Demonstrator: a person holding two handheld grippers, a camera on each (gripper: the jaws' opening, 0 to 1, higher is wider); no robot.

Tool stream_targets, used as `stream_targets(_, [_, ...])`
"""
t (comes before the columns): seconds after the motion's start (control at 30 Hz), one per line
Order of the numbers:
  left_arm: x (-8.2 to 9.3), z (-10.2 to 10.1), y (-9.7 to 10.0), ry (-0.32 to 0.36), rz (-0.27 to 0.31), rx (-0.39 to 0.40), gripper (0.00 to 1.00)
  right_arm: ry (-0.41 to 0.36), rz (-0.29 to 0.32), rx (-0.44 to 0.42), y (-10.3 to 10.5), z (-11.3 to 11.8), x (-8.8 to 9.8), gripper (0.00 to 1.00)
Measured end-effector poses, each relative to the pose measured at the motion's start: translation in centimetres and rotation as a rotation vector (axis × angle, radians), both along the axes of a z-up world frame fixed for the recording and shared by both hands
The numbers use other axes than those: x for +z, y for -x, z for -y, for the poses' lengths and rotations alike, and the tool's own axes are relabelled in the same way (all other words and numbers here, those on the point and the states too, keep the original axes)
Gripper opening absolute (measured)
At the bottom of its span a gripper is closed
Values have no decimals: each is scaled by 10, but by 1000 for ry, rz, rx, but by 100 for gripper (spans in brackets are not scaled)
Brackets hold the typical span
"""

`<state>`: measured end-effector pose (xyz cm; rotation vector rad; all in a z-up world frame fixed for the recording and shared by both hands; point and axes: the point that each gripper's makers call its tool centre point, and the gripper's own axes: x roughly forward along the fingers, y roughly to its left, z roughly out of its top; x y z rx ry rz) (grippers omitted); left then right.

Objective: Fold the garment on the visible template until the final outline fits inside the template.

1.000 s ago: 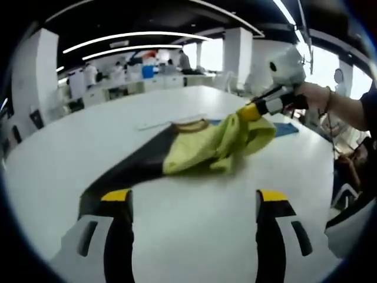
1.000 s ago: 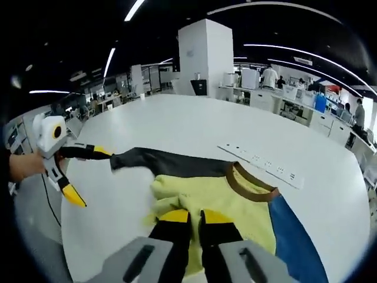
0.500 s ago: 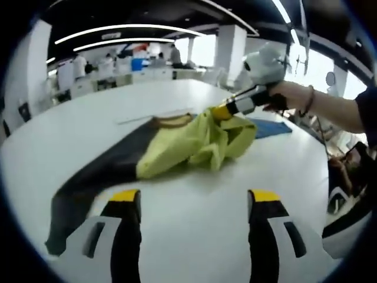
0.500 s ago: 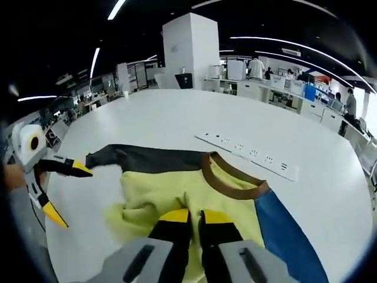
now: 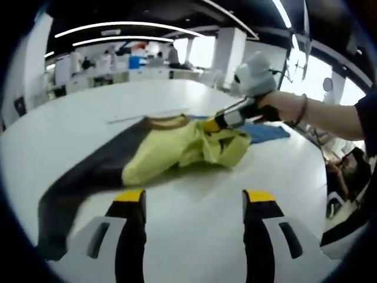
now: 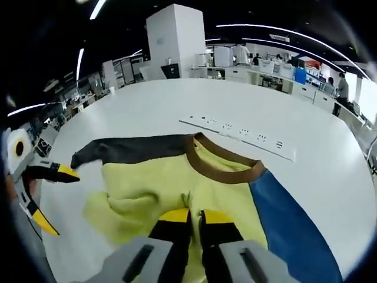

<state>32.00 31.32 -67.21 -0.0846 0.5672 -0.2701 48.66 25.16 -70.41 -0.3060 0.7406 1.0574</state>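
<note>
On white table (image 6: 330,159), garment (image 6: 177,183), collar (image 6: 221,168) pointing away

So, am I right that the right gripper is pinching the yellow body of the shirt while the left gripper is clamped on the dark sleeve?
Not quite: the left gripper is open and holds nothing, with the dark sleeve lying on the white table beyond its jaws, as the left gripper view shows. The rest holds: the right gripper is shut on the yellow body of the shirt.
</note>
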Motion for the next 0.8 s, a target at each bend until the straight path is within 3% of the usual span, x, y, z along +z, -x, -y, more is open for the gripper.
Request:
stream_targets(0.13, [5,3,-3,10,15,-3,62,-21,-24,-41,-2,0,2,7])
stream_targets(0.3, [12,11,-13,28,34,-5,61,-75,-28,-79,-1,2,26,24])
stream_targets(0.5, [9,27,-26,65,23,-4,55,-94,-11,-85,6,13,50,35])
stream_targets(0.8, [5,32,-38,95,6,19,45,-76,-49,-123,28,45,58,40])
